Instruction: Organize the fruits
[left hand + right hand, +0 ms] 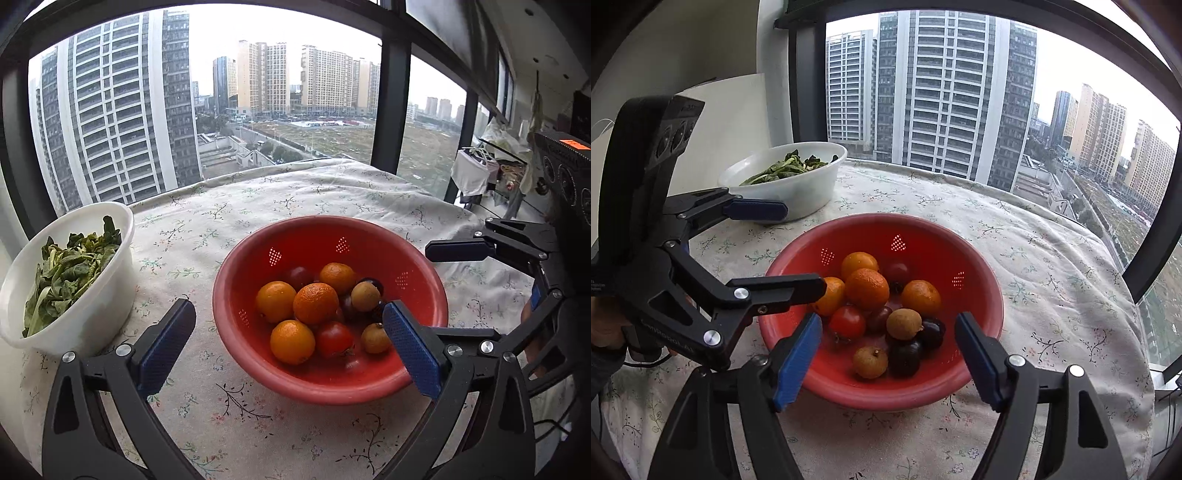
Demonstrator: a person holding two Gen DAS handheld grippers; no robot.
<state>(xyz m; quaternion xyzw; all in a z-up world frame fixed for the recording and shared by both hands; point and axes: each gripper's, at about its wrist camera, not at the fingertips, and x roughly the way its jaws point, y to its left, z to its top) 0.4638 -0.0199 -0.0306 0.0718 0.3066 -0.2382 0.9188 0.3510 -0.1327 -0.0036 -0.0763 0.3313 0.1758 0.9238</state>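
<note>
Closest in, the left gripper (pixel 288 343) is seen with its jaws spread wide and nothing clamped between them; one blue pad (pixel 412 349) is hung over the near right rim of the red colander (pixel 332 391), the other is parked off to the left over the floral tablecloth (pixel 229 424). The right gripper (pixel 886 354) is also held apart and empty, with both its pads framed in front of the colander's near rim.

Just past the pads, the fruit is all piled in the bottom of the colander, which is set near the middle of the table. Four oranges (pixel 316 303) are bunched together, a red tomato (pixel 334 339) is tucked against them, and two brownish longans (pixel 903 324) plus some dark plums (pixel 905 358) are mixed in.

What's only caught from the right wrist view: the person's hand (pixel 607 328) wrapped around the left gripper's handle, and a white wall behind. What's only given by the left wrist view: a cluttered shelf (pixel 495 166) off to the right.

Further back, a white bowl (pixel 92 317) of leafy greens (pixel 66 269) is sat well apart from the colander, by the window. Beyond the glass, high-rise towers (pixel 945 92) are shown in both views.
</note>
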